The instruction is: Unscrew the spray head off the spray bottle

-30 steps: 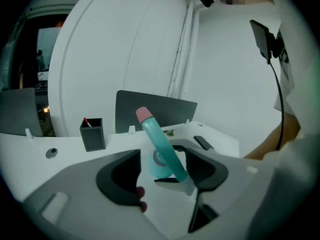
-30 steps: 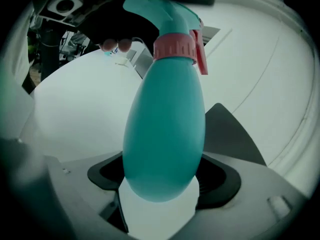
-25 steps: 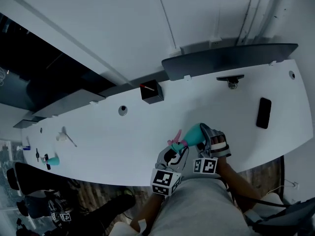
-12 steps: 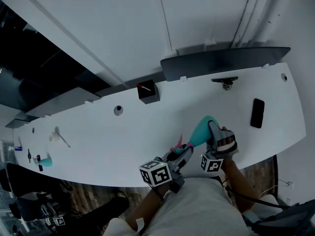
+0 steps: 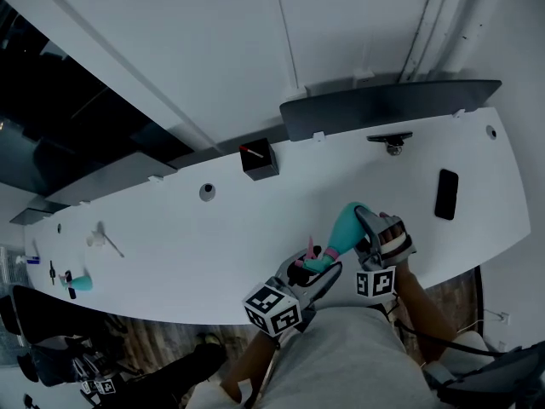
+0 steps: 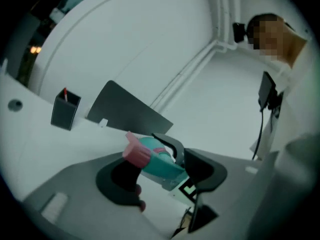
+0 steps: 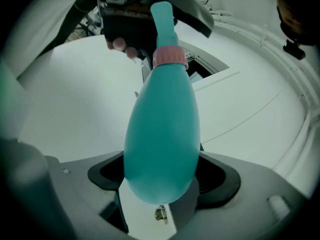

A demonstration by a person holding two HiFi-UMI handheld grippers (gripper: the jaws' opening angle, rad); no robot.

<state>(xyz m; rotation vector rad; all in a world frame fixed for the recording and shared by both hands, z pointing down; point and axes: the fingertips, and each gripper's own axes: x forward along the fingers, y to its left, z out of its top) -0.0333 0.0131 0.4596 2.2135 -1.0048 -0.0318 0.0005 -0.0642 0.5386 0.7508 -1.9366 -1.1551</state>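
A teal spray bottle (image 5: 347,227) with a pink collar is held off the white table (image 5: 170,237), near its front edge. My right gripper (image 5: 368,228) is shut on the bottle's fat body (image 7: 160,134), which fills the space between its jaws (image 7: 162,179). The teal spray head (image 6: 157,161), with its pink nozzle, lies between the jaws of my left gripper (image 6: 160,174). Those jaws have just been opening, and the pads now stand loosely around the head. In the head view the left gripper (image 5: 313,269) sits just below and left of the spray head (image 5: 313,261).
A black pen holder (image 5: 260,159) stands at the table's back. A long dark panel (image 5: 387,105) runs behind the table. A black phone (image 5: 445,194) lies at the right and a small black fitting (image 5: 390,141) behind it. A small teal object (image 5: 78,281) sits at the far left.
The left gripper rolled, its marker cube swinging out to the left, and its jaws widened around the spray head. Both hands rose a little, and the bottle now points more steeply away.
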